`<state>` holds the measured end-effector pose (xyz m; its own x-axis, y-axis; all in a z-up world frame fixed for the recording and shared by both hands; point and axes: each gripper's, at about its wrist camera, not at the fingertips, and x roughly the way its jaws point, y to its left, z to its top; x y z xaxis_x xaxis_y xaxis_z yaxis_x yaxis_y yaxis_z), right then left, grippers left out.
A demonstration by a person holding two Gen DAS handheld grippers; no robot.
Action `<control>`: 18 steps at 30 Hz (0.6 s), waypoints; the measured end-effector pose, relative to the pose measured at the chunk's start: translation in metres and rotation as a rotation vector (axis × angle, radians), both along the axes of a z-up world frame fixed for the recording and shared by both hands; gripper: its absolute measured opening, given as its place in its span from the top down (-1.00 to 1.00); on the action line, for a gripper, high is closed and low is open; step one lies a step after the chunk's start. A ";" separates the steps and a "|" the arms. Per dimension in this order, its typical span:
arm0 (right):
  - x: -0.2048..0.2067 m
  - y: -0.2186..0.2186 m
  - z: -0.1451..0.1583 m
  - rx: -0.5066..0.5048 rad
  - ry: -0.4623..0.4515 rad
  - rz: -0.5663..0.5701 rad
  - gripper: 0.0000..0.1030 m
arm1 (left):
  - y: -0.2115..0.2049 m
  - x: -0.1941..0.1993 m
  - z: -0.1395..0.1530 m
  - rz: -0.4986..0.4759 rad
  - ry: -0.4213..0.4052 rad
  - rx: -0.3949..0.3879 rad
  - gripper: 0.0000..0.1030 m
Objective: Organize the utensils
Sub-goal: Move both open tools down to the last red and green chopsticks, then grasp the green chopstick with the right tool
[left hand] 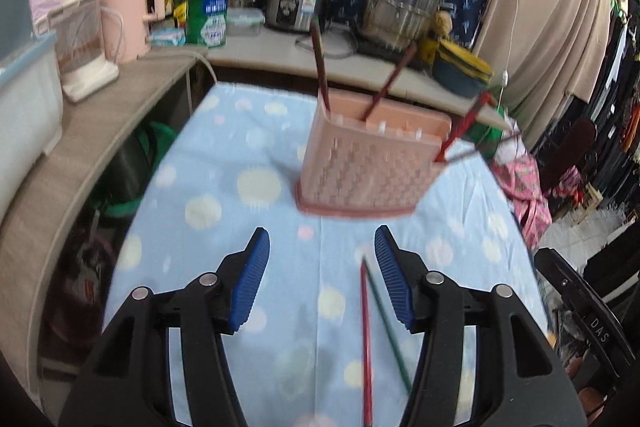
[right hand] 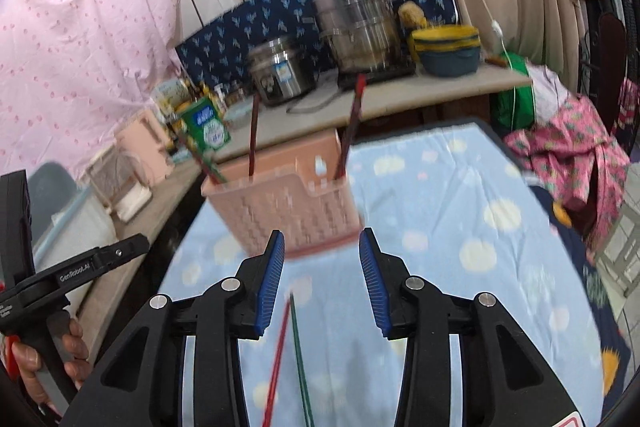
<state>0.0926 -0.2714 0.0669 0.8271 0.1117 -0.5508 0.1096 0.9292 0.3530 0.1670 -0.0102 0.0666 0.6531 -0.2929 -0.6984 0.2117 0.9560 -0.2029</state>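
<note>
A: So, left wrist view first: what shows?

B: Left tongs [left hand: 322,239] gape wide at the bottom of the frame, gripping nothing. A red chopstick [left hand: 366,343] and a green chopstick [left hand: 390,327] lie on the dotted blue cloth [left hand: 240,227] by the right pad. Centre frame stands the pink utensil basket [left hand: 368,167], chopsticks poking from it. At the lower right edge, a black part reads "DAS".

A: And the right wrist view?

B: Right tongs [right hand: 322,247] also spread wide and hold nothing. Both loose chopsticks lie low between the pads, the basket just above the fingertips. At the left edge, a hand [right hand: 44,359] holds the other tool, marked "GenRobot.AI". The green carton's [right hand: 208,129] label is too blurred to read.
</note>
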 end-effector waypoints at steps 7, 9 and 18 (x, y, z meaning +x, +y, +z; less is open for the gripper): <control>-0.044 0.022 -0.065 -0.021 0.173 0.050 0.26 | -0.003 -0.046 -0.066 -0.037 0.138 0.064 -0.01; -0.055 0.029 -0.083 -0.018 0.215 0.067 0.26 | -0.003 -0.056 -0.080 -0.037 0.171 0.069 -0.01; -0.078 0.063 -0.113 -0.077 0.271 0.150 0.26 | -0.010 -0.087 -0.109 -0.049 0.219 0.111 -0.01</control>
<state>0.0143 -0.2081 -0.0465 0.6266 0.1708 -0.7604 0.0496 0.9650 0.2577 0.0799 -0.0206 -0.0423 0.4699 -0.2340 -0.8511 0.2209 0.9647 -0.1432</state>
